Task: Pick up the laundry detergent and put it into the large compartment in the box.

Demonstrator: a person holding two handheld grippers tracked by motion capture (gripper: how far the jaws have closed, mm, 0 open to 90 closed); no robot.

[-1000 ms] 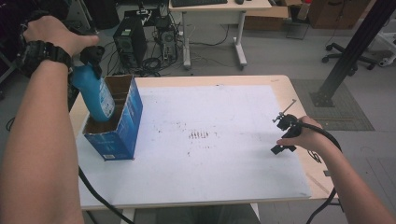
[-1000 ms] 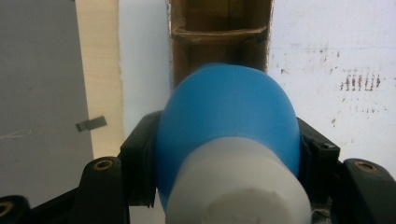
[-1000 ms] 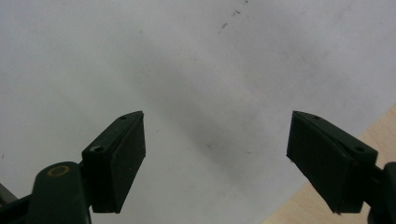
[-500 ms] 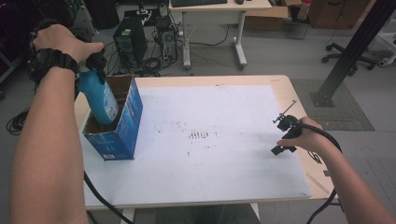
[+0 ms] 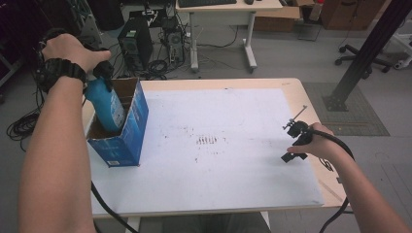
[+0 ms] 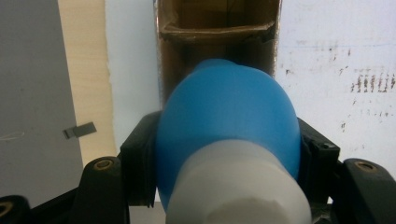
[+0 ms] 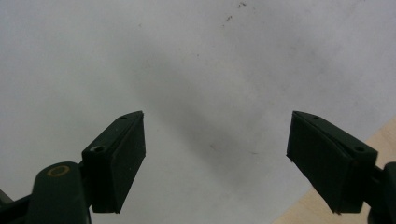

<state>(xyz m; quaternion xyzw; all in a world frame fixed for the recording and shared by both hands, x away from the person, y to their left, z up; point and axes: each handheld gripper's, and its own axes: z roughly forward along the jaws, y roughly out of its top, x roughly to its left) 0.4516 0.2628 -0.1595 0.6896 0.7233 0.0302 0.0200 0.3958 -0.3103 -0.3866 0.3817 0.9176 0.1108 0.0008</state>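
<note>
One blue bottle [image 5: 108, 104] and one open cardboard box [image 5: 127, 131] on your table [image 5: 233, 160], and your left gripper [image 6: 229, 154] has its jaws pinching the bottle's shoulder just under the white cap [image 6: 236, 186], base dipping inside the box. It looks like smooth, rounded plastic (likely slippery), so hold at the narrowing near the cap. Your right gripper [image 7: 215, 163] hovers spread and empty over the white mat [image 7: 196, 70].
</note>
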